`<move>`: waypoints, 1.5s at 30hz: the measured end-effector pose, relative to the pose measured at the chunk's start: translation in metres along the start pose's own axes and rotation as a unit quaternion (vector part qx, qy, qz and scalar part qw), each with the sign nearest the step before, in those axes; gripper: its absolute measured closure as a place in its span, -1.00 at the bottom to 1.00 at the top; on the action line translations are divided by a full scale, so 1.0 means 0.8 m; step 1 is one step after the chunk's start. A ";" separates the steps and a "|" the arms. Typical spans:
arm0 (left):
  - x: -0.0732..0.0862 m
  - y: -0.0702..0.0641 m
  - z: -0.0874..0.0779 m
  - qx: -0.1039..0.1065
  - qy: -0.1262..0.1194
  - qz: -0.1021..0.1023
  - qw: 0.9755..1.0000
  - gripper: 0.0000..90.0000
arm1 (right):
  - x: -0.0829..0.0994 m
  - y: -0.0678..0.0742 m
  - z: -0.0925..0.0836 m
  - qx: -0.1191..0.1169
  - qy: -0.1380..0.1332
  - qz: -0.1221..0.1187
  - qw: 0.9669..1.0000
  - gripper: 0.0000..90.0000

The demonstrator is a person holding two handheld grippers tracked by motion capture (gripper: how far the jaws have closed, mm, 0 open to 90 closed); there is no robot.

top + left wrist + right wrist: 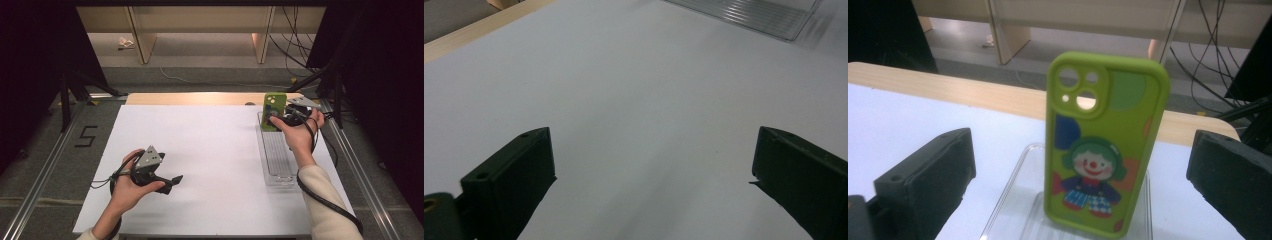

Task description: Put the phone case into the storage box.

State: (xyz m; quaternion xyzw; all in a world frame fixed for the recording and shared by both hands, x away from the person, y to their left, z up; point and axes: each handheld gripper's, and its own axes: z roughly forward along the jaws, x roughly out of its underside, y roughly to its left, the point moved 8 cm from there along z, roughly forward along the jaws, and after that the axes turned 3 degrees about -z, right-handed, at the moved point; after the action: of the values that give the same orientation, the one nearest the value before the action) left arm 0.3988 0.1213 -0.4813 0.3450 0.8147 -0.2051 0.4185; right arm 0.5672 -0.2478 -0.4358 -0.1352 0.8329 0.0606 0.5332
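Standing upright at the far end of the clear ribbed plastic tray, the green silicone phone case with a clown printed on its back looks to me already set in place, or about to be lifted out; I cannot tell which. My right gripper frames it with jaws spread wide, both pads clear of the case's edges, so nothing is grasped. I judge the placing itself done and only the retreat of that hand left, if the case holds its lean against the tray wall. My left gripper idles low over the white table sheet, well apart from the tray, jaws parted and empty. The high view gives me the tray's full length running toward me; the right gripper view alone shows the clown print and camera cut-outs; the left gripper view catches just a tray corner
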 end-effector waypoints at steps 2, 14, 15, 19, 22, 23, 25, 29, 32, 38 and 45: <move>0.000 0.000 0.001 0.000 0.000 -0.001 1.000 -0.93 | 0.003 0.002 -0.005 -0.005 0.001 -0.001 1.000 -0.99; 0.000 0.001 0.000 -0.001 -0.002 -0.002 1.000 -0.93 | 0.021 0.009 -0.041 -0.023 -0.013 -0.007 1.000 -0.99; 0.000 0.001 0.000 -0.001 -0.002 -0.002 1.000 -0.93 | 0.023 0.010 -0.044 -0.024 -0.013 -0.009 1.000 -0.99; 0.000 0.000 0.000 -0.001 -0.002 -0.004 1.000 -0.93 | 0.032 0.015 -0.055 -0.034 -0.016 -0.011 0.999 -0.99; 0.000 0.001 -0.001 -0.001 -0.003 -0.005 1.000 -0.93 | 0.038 0.020 -0.067 -0.042 -0.021 -0.017 0.999 -0.99; 0.000 0.002 -0.001 -0.002 -0.003 -0.004 1.000 -0.93 | 0.040 0.022 -0.070 -0.045 -0.022 -0.018 0.999 -0.99; 0.000 0.002 0.000 -0.002 -0.005 -0.006 1.000 -0.93 | 0.044 0.028 -0.078 -0.055 -0.024 -0.021 0.998 -0.99; 0.000 0.002 -0.001 -0.003 -0.005 -0.006 1.000 -0.93 | 0.052 0.037 -0.093 -0.075 -0.036 -0.023 0.996 -0.97; -0.001 0.002 -0.001 -0.003 -0.007 -0.006 1.000 -0.93 | 0.058 0.042 -0.106 -0.088 -0.045 -0.025 0.995 -0.97; 0.000 0.002 -0.001 -0.003 -0.007 -0.007 1.000 -0.93 | 0.067 0.053 -0.125 -0.105 -0.049 -0.034 0.993 -0.97; -0.002 0.003 -0.002 -0.003 -0.009 -0.009 1.000 -0.93 | 0.078 0.060 -0.137 -0.114 -0.049 -0.040 0.991 -0.97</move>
State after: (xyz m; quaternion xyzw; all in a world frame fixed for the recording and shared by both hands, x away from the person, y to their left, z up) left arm 0.4003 0.1234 -0.4791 0.3348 0.8145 -0.2095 0.4250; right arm 0.4332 -0.2389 -0.4479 -0.2250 0.7875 0.1405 0.5563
